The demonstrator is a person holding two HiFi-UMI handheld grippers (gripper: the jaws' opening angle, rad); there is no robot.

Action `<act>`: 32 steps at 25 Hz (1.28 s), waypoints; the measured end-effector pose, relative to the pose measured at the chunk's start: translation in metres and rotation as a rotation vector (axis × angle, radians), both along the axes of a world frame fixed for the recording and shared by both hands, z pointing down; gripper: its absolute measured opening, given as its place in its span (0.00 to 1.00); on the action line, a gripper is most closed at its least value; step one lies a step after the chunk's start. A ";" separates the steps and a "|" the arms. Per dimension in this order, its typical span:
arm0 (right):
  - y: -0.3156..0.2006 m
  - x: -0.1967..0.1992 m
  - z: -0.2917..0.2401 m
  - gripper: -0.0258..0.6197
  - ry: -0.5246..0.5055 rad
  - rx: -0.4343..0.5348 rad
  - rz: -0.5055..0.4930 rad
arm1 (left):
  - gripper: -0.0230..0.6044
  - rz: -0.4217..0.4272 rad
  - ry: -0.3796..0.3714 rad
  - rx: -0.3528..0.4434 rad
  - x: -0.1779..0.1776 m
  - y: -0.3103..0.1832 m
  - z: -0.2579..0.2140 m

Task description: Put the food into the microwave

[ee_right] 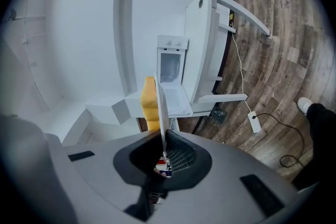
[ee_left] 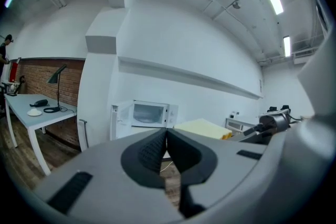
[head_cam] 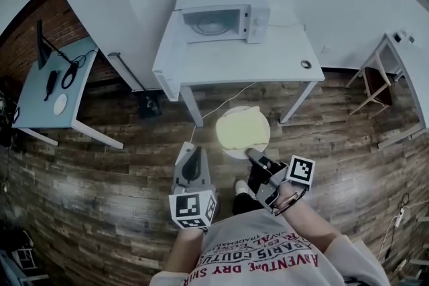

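Observation:
A white microwave stands on a white table ahead, its door swung open. My right gripper is shut on the rim of a white plate that carries flat yellow food, held above the wooden floor short of the table. In the right gripper view the plate shows edge-on between the jaws, with the yellow food on its left and the microwave beyond. My left gripper is shut and empty, left of the plate. The left gripper view shows its closed gripper, the microwave and the plate.
A light desk with a lamp and small items stands at the left by a brick wall. A wooden stool is at the far right. A cable with a power strip lies on the floor near the table legs. A small round object sits on the table.

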State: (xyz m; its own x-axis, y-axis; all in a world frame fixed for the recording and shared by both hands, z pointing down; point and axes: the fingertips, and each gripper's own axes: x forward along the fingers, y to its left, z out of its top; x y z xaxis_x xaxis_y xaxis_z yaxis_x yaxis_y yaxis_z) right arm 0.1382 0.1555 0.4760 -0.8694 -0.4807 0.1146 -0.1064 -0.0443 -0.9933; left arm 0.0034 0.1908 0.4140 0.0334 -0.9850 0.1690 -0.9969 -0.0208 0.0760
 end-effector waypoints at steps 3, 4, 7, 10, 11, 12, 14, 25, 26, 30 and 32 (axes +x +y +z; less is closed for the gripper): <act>-0.040 0.005 -0.005 0.08 -0.002 0.005 -0.015 | 0.05 -0.008 0.007 0.008 0.006 -0.040 -0.004; -0.053 0.007 -0.007 0.08 -0.002 0.010 -0.018 | 0.05 -0.010 0.007 0.014 0.007 -0.054 -0.006; -0.089 0.012 -0.015 0.08 -0.004 0.027 -0.020 | 0.05 -0.014 0.011 0.027 0.012 -0.087 -0.012; -0.115 0.016 -0.020 0.08 -0.008 0.031 -0.015 | 0.05 -0.017 0.016 0.023 0.016 -0.107 -0.013; -0.122 0.017 -0.020 0.08 -0.009 0.030 -0.013 | 0.05 -0.017 0.016 0.019 0.016 -0.113 -0.012; -0.128 0.018 -0.020 0.08 -0.011 0.027 -0.010 | 0.05 -0.018 0.017 0.013 0.016 -0.119 -0.011; -0.141 0.018 -0.017 0.08 -0.010 0.019 -0.006 | 0.05 -0.019 0.020 0.002 0.014 -0.131 -0.007; -0.223 -0.010 0.003 0.08 0.025 -0.005 0.025 | 0.05 0.029 0.026 -0.012 -0.013 -0.224 0.006; -0.234 -0.014 0.003 0.08 0.034 -0.002 0.028 | 0.05 0.036 0.026 -0.009 -0.018 -0.237 0.005; -0.280 -0.035 0.001 0.08 0.034 -0.002 0.048 | 0.05 0.066 0.022 -0.010 -0.038 -0.289 0.001; -0.306 -0.049 -0.001 0.08 0.035 -0.003 0.058 | 0.05 0.087 0.015 -0.012 -0.050 -0.318 0.000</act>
